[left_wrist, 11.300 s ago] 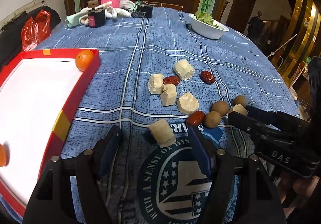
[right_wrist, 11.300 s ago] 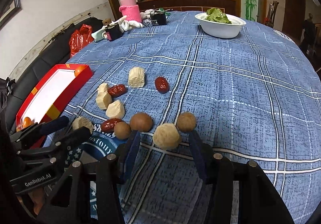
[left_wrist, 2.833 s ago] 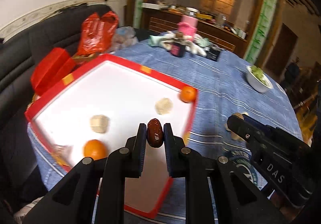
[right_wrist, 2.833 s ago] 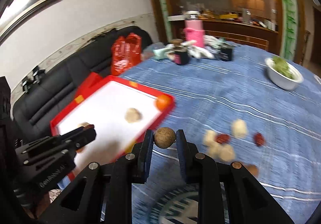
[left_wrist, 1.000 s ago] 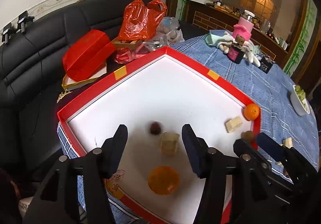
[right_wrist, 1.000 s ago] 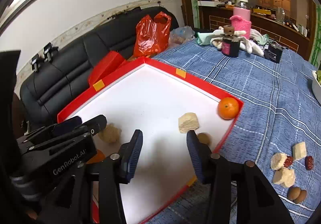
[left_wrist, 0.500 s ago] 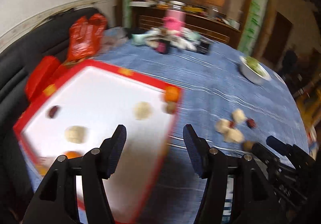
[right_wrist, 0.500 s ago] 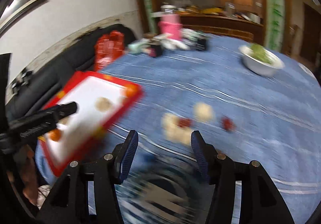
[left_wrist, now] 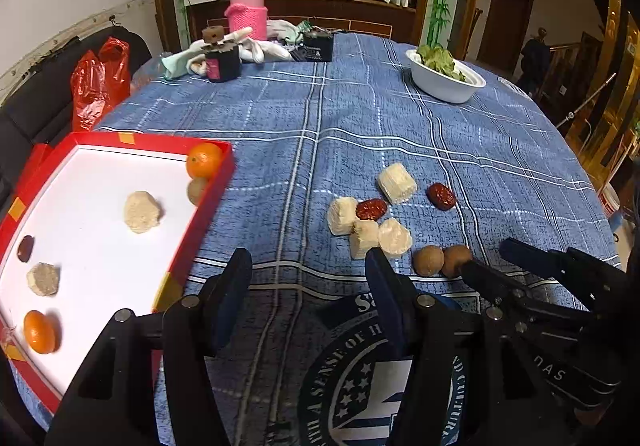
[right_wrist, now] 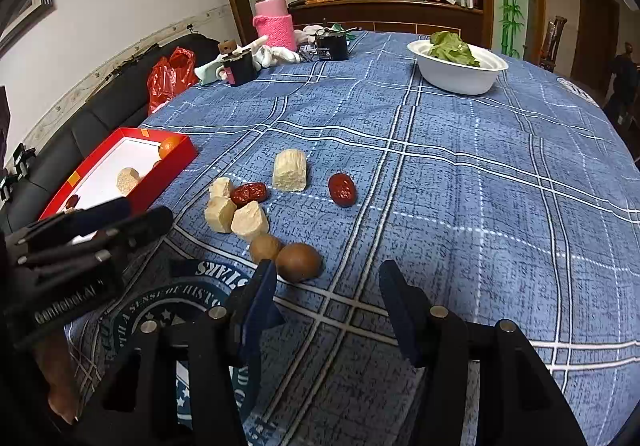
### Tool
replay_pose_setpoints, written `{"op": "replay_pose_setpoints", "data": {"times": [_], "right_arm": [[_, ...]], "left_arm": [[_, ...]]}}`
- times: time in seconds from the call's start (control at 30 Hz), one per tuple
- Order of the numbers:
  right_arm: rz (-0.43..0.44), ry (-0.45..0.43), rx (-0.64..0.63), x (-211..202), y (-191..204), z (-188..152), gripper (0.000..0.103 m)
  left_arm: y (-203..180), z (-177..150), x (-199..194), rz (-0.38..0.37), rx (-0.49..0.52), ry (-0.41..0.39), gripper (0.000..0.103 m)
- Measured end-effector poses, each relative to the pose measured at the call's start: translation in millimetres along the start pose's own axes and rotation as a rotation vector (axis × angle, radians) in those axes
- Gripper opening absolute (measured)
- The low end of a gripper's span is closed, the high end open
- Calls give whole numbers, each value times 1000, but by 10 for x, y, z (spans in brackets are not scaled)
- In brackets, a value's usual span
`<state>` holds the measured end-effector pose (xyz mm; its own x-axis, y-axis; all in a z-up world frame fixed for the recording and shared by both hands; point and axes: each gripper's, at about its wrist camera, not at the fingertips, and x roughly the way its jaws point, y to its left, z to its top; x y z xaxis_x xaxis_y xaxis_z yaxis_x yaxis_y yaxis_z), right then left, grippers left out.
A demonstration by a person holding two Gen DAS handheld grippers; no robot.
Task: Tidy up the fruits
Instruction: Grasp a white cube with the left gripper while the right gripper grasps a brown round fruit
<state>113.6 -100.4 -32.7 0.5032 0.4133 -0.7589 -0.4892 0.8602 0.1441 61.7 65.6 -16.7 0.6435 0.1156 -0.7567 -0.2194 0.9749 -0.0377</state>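
The red tray (left_wrist: 212,206) with a white floor holds two oranges (left_wrist: 204,160), pale chunks (left_wrist: 141,211), a red date (left_wrist: 25,248) and a brown fruit (left_wrist: 197,190). Loose on the blue cloth lie pale chunks (right_wrist: 290,170), two red dates (right_wrist: 342,188) and two brown fruits (right_wrist: 298,262). My left gripper (left_wrist: 308,266) is open and empty over the cloth, between the tray and the chunks. My right gripper (right_wrist: 328,274) is closing with nothing between its pads. The nearer brown fruit sits just ahead of its left finger.
A white bowl of greens (right_wrist: 460,66) stands at the far right. A pink bottle (right_wrist: 274,20), a dark jar (right_wrist: 238,70) and white cloths crowd the table's far edge. A red bag (left_wrist: 100,82) lies on the black sofa beyond the tray.
Both grippers have swung right, from above the tray to the loose fruit on the cloth. The date and a brown fruit now rest in the tray.
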Motion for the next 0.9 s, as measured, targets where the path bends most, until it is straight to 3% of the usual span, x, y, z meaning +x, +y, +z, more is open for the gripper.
{"op": "replay_pose_setpoints", "data": {"times": [0.47, 0.73, 0.9], "right_arm": [[41, 40, -30, 221, 106, 85, 41], [62, 51, -38, 300, 145, 129, 27], [68, 49, -43, 320, 145, 121, 26]], "left_arm": [[-58, 13, 197, -37, -3, 32, 58], [-38, 45, 253, -43, -14, 42, 58], [-41, 54, 252, -50, -16, 42, 58]]}}
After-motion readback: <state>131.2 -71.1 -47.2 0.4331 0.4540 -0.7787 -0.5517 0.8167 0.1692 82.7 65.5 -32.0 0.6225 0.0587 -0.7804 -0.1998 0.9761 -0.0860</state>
